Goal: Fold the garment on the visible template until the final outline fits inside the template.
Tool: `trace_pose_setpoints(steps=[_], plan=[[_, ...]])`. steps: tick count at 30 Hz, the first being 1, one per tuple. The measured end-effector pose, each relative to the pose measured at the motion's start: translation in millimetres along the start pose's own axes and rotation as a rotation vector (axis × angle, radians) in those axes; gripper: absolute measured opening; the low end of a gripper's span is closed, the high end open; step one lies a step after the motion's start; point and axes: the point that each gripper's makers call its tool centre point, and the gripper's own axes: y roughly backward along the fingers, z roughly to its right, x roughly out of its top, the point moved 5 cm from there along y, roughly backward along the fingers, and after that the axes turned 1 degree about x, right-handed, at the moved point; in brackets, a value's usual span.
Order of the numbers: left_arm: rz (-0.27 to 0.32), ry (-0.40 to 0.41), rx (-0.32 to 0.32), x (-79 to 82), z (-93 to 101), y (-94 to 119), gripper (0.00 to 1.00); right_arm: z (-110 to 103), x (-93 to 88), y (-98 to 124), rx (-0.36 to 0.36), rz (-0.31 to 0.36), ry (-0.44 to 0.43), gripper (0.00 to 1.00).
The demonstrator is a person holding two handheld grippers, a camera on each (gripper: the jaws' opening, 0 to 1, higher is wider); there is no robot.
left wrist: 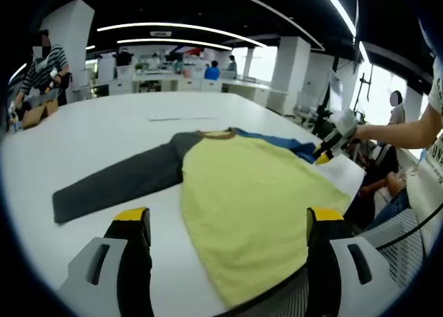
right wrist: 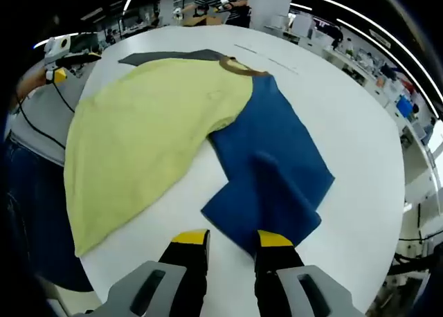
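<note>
Garment (left wrist: 256, 185) lies flat on the white table (left wrist: 104, 137): yellow-green body, grey sleeve (left wrist: 118, 182) stretched straight out from the collar (left wrist: 217, 133), blue sleeve (right wrist: 270, 171) on the opposite side of the collar. Lower hem of the body hangs slightly over the table edge nearest the person.

Left gripper (left wrist: 228, 223): jaws wide apart, nothing between them, sitting above the hem, off the cloth.

Right gripper (right wrist: 232, 239): at the cuff end of the blue sleeve, the point farthest from the collar. Jaws are narrowly apart with the blue corner running in at them. It looks to be pinching the blue fabric, but contact isn't clearly visible, so I cannot tell for sure. The left gripper view shows it down at the blue sleeve end too.

Progress, my read: early. The blue sleeve has a crease and a doubled-over corner near the cuff, so the first sleeve fold looks barely started. Grey sleeve untouched, fully extended. Body unfolded, full width.

Left to do: blue sleeve over the body toward the collar line, same for grey, then fold the body up from the hem.

Can't make out template markings on the table near the garment, beyond faint lines past the collar.
</note>
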Motion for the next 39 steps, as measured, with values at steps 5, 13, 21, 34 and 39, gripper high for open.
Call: trace_pose_setpoints(steps=[5,13,21,34,39], plan=[[-0.002,0.005,0.004,-1.0,-0.4,0.6,0.89,2.3,-0.2,-1.1,0.032,0.008,-0.034,0.18],[0.004,0.008,0.007,0.7,-0.7,1.3,0.88,8.7,-0.2,-1.1,0.027,-0.019,-0.006,0.06],[0.009,0.016,0.014,-0.7,-2.6,2.1,0.86,10.4,0.3,-2.3,-0.011,-0.018,-0.038,0.00],[0.009,0.005,0.012,-0.5,-3.8,3.0,0.86,23.1,22.6,37.6,-0.092,0.196,-0.378,0.00],[0.004,-0.009,0.011,-1.0,-3.5,2.9,0.86,38.1,16.9,56.3,-0.142,0.256,-0.534,0.00]])
